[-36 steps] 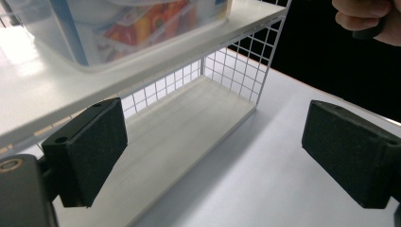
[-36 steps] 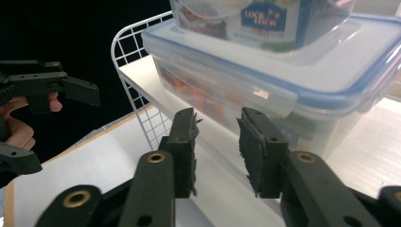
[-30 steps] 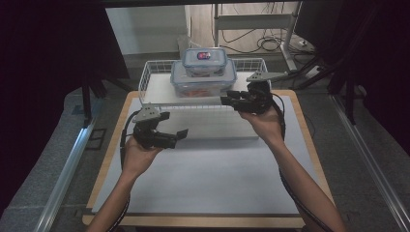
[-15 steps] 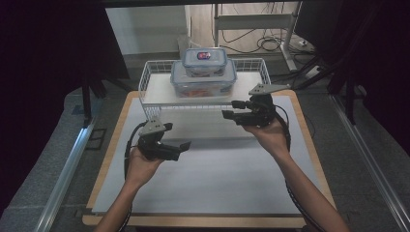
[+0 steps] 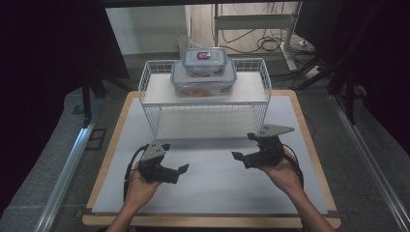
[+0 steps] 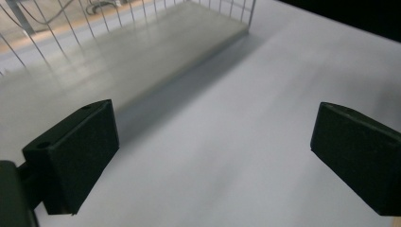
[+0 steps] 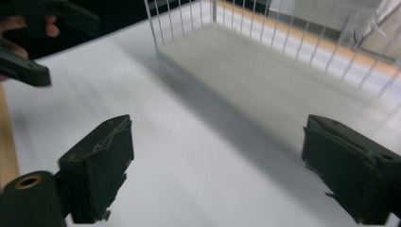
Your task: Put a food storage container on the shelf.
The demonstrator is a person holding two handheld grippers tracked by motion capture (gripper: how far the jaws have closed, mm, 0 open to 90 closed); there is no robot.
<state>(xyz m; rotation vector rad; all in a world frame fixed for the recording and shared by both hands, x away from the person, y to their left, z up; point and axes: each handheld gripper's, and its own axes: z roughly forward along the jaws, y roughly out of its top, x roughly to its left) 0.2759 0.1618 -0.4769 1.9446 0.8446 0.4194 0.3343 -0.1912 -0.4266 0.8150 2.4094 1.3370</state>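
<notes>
Two stacked containers (image 5: 203, 77), labels unreadable.

Left gripper (image 5: 183, 169) and right gripper (image 5: 236, 155) low, facing inward, jaws wide, nothing between them

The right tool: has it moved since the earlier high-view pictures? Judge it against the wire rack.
Yes. The right tool has come away from the wire rack toward the person, down over the white mat; its jaws have just been opening, with nothing between them.

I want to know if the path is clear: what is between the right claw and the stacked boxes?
In the high view, only the white wire rack's front wall separates the right claw from the stacked boxes.
</notes>
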